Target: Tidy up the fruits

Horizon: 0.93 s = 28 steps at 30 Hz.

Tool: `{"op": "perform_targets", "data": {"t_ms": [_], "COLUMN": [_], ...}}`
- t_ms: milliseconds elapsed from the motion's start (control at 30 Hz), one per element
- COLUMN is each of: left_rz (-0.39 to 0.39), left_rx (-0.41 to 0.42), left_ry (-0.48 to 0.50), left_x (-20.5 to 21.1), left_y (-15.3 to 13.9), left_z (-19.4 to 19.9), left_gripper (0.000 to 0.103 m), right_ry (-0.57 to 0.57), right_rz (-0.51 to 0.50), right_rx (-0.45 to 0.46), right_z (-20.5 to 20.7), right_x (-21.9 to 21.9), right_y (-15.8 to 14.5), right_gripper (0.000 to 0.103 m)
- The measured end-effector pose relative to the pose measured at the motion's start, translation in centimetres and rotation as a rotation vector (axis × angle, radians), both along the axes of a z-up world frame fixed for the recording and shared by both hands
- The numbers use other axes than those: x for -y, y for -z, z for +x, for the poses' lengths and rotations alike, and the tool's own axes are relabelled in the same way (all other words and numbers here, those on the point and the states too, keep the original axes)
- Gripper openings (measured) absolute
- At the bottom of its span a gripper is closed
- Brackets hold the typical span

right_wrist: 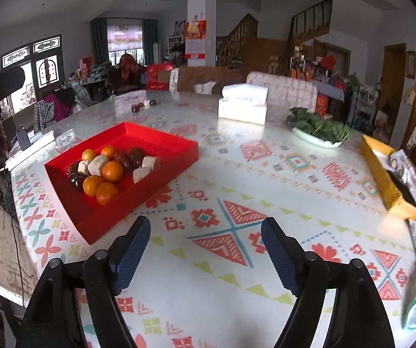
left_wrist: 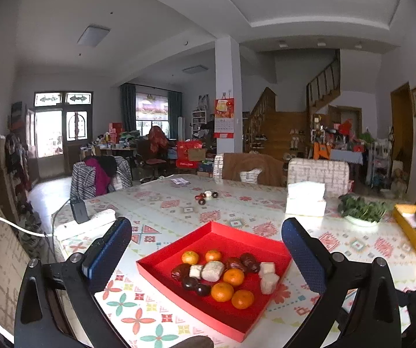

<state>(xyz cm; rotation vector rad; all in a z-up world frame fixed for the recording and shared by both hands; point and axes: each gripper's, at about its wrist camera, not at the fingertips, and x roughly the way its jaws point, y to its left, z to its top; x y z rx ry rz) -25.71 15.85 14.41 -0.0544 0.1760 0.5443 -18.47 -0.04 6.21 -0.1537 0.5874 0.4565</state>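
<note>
The left gripper (left_wrist: 206,249) hovers level, fingers (left_wrist: 110,253) spread wide and empty, framing the red tray (left_wrist: 176,245) of oranges (left_wrist: 222,291) and dates (left_wrist: 250,262) at 12 o'clock. The right gripper (right_wrist: 205,253), likewise released, hangs above bare counter (right_wrist: 266,203), the tray at its 10 o'clock.

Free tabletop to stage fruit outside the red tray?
Open cloth lies right of the red tray, in front of the tissue box and greens plate, left of the yellow box. The tray's far half is bare too. Crowded: its near half, piled with oranges and dates. Both grippers are open and empty.
</note>
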Motion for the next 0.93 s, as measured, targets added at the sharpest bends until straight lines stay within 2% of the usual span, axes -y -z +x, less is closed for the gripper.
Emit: {"op": "perform_targets", "data": {"t_ms": [133, 267, 400, 667, 800, 933], "left_rz": [-0.075, -0.112, -0.091, -0.067, -0.051, -0.081], "left_rx": [-0.032, -0.063, -0.071, -0.093, -0.107, -0.159], "left_ry": [0.043, 0.035, -0.009, -0.023, 0.016, 0.104], "left_x": [-0.6, -1.1, -1.3, -1.1, 0.2, 2.1], "left_y": [0.0, 0.3, 0.4, 0.5, 0.3, 0.1], "left_z": [0.0, 0.0, -0.4, 0.4, 2.3, 4.9], "left_gripper": [0.103, 0.103, 0.103, 0.103, 0.103, 0.103], "right_ry": [0.003, 0.007, -0.008, -0.054, -0.038, 0.014], "right_rz": [-0.012, -0.026, -0.039, -0.09, -0.1, -0.091], "right_rx": [0.043, 0.077, 0.103, 0.146, 0.164, 0.158], "right_z": [-1.2, -2.0, -2.6, -3.2, -2.9, -1.7], "right_x": [0.6, 1.0, 0.9, -0.9, -0.8, 0.8], "right_y": [-0.4, -0.5, -0.8, -1.2, -1.6, -2.1], "right_gripper": [0.084, 0.085, 0.086, 0.087, 0.087, 0.088]}}
